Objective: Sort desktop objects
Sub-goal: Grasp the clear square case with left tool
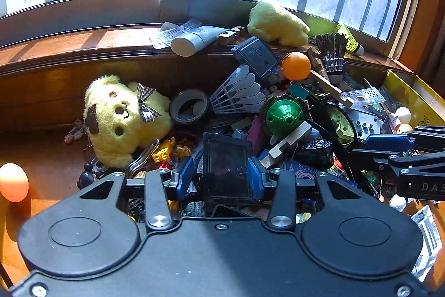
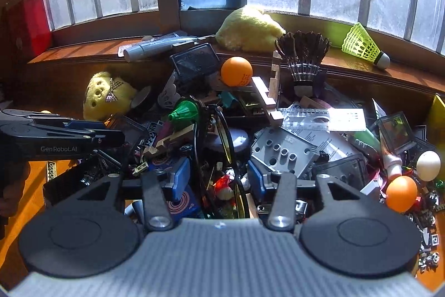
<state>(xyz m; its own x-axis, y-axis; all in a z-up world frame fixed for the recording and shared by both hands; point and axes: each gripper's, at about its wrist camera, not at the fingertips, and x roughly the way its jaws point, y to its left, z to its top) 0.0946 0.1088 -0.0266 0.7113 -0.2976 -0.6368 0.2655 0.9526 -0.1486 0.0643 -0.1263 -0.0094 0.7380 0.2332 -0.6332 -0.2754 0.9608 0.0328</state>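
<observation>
A heap of small objects covers the wooden desk under the window. My left gripper [image 1: 221, 174] has its blue pads on both sides of a dark transparent plastic box [image 1: 226, 166] and is shut on it. My right gripper [image 2: 219, 176] is open over the heap, with black sunglasses [image 2: 222, 135] and a small red figure [image 2: 224, 184] between its fingers. An orange ball [image 2: 237, 71] sits on top of the pile; it also shows in the left wrist view [image 1: 296, 65]. A green cone-shaped toy [image 1: 286, 114] lies mid-pile.
A yellow plush dog [image 1: 122, 118], tape roll [image 1: 189, 106] and white shuttlecock [image 1: 239, 93] lie at left. On the sill are a tube [image 1: 194, 41], yellow plush [image 2: 250, 29], black shuttlecock [image 2: 303, 57] and green shuttlecock [image 2: 364, 45]. A yellow box [image 1: 414, 99] stands at right.
</observation>
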